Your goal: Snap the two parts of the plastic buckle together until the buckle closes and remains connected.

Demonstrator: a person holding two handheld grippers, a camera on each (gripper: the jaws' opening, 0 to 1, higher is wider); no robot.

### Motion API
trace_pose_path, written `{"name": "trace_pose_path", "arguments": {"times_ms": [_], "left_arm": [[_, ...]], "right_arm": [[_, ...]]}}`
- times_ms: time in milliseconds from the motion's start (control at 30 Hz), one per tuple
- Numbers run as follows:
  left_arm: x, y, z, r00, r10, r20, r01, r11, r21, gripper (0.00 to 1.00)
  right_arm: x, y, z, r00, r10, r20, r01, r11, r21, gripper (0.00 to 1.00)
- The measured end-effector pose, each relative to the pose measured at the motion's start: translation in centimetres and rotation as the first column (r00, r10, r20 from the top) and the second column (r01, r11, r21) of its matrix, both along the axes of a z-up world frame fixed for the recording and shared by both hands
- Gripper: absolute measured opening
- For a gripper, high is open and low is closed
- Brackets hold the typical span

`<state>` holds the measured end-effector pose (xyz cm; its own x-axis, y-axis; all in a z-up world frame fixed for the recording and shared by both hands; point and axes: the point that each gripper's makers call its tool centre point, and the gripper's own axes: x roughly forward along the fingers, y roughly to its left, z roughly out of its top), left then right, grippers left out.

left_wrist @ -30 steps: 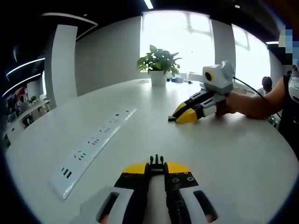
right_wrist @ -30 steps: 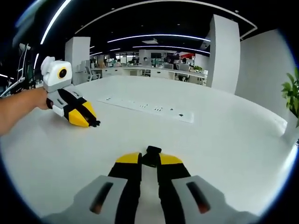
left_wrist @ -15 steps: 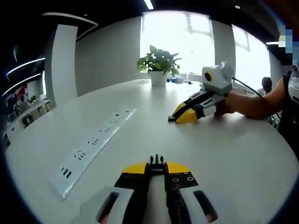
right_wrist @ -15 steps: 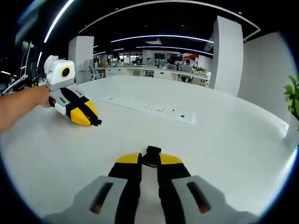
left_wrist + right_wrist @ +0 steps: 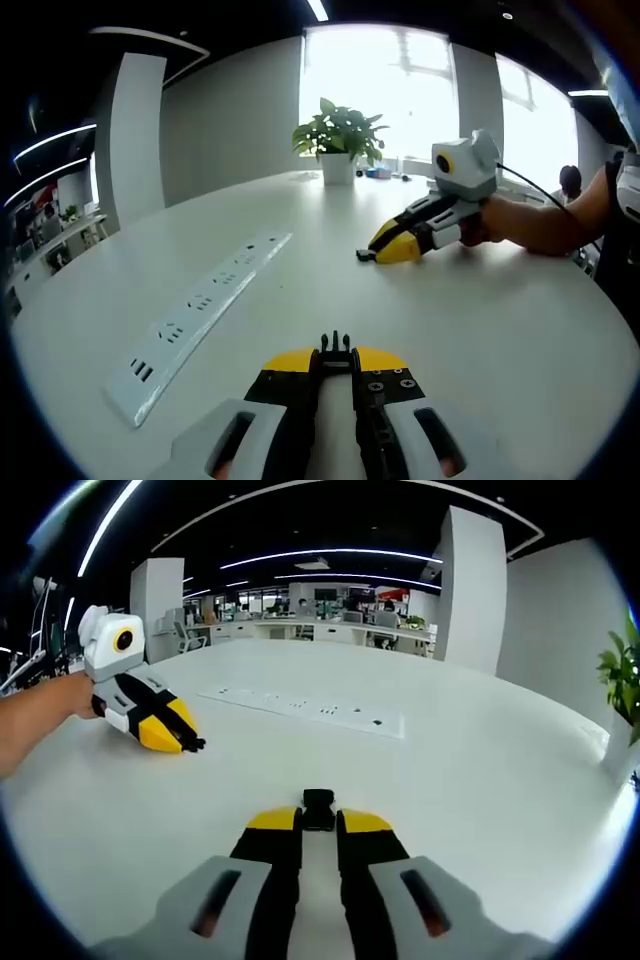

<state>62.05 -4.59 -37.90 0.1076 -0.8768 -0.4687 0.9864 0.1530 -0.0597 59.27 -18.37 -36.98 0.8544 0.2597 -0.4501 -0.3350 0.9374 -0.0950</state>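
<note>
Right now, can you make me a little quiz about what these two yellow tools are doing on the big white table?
1. True or false: the two buckle halves are already snapped together.
2. What does the left tool hold? A) pronged buckle part B) potted plant C) power strip
3. Fill in: the right tool grips the black ____ half.

Key: 1 false; 2 A; 3 buckle.

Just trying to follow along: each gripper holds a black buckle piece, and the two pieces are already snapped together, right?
Not yet. In the left gripper view, the left gripper and right gripper each hold a buckle piece, but they are far apart across the white table.
</note>
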Motion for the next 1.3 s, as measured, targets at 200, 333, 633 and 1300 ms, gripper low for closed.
{"name": "trace_pose_path", "arguments": {"times_ms": [200, 333, 633, 1300], "left_arm": [[-0.1, 0.0, 0.0, 1.0, -0.003, 0.001, 0.003, 1.0, 0.006, 0.11], [-0.4, 0.0, 0.0, 1.0, -0.003, 0.001, 0.003, 1.0, 0.007, 0.11], [-0.1, 0.1, 0.0, 1.0, -0.004, -0.002, 0.004, 1.0, -0.001, 0.11], [-0.4, -0.1, 0.0, 1.0, -0.004, -0.003, 0.004, 1.0, 0.001, 0.11]], "right_arm": [[0.0, 0.4, 0.0, 0.999, 0.038, 0.015, -0.038, 0.999, -0.003, 0.15], [0.2, 0.5, 0.1, 0.999, 0.043, 0.015, -0.043, 0.999, -0.006, 0.13], [0.0, 1.1, 0.0, 0.997, 0.072, 0.013, -0.072, 0.997, -0.007, 0.12], [-0.9, 1.8, -0.1, 0.994, 0.111, 0.02, -0.11, 0.994, -0.021, 0.12]]}}
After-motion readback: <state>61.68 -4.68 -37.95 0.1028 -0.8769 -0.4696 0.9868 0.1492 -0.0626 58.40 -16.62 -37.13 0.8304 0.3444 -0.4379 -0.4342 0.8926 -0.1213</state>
